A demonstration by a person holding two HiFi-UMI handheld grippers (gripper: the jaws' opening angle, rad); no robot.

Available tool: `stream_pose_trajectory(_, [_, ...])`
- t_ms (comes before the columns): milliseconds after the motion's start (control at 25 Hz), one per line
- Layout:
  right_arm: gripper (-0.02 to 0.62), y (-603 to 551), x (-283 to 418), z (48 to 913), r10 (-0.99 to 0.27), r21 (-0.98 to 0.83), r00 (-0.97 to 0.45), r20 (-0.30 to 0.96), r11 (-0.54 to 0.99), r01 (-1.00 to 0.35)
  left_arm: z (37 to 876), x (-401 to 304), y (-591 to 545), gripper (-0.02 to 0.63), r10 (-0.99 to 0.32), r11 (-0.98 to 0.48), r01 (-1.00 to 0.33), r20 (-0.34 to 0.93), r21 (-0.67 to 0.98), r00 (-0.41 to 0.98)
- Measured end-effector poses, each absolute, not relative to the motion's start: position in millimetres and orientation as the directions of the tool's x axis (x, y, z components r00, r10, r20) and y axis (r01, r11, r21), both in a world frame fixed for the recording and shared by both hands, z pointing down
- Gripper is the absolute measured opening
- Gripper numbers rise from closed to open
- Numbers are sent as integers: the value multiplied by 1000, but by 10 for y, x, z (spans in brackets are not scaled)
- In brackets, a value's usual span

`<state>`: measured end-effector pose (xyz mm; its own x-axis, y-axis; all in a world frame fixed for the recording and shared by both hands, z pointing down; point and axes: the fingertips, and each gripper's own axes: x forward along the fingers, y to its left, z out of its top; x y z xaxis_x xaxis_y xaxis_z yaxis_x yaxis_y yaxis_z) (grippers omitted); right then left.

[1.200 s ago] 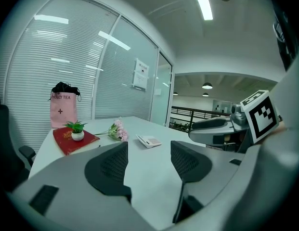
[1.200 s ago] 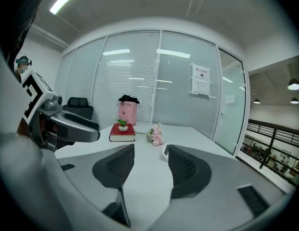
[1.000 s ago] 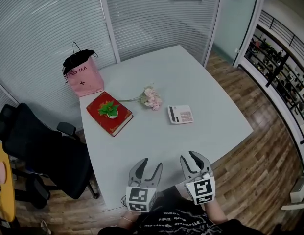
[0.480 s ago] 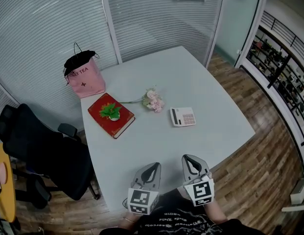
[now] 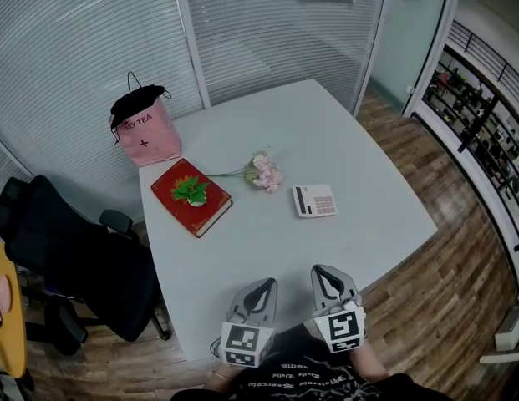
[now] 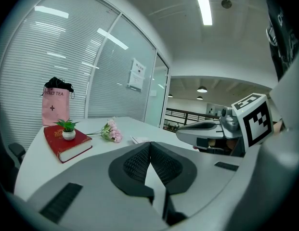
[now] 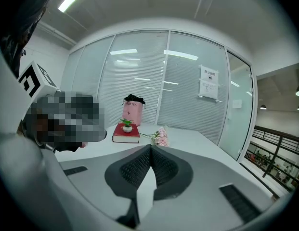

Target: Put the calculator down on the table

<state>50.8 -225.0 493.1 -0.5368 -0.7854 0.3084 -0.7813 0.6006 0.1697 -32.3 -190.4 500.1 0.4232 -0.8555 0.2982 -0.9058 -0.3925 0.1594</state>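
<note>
Calculator (image 5: 314,200) flat on white table (image 5: 326,132), left gripper (image 5: 262,285) jaws together and empty, right gripper (image 5: 325,273) jaws together and empty

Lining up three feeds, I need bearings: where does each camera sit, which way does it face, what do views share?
Head view: on the person's head, facing steeply down at the table and calculator; left hand-held gripper, right hand-held gripper and shirt at bottom.
Left gripper view: on the left hand-held gripper, along its shut jaws across the table; the right one shows at right.
Right gripper view: on the right hand-held gripper, along its shut jaws; the left one shows at left.
Shared by all: red book, pink bag, flowers.
</note>
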Motion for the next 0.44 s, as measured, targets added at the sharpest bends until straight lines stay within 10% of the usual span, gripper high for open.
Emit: stream_pose_trajectory(440, [6, -2262, 460, 4950, -780, 158, -531, 332, 601, -783, 5036, -380, -1935, 20, -864, -369, -916, 305, 157, 400])
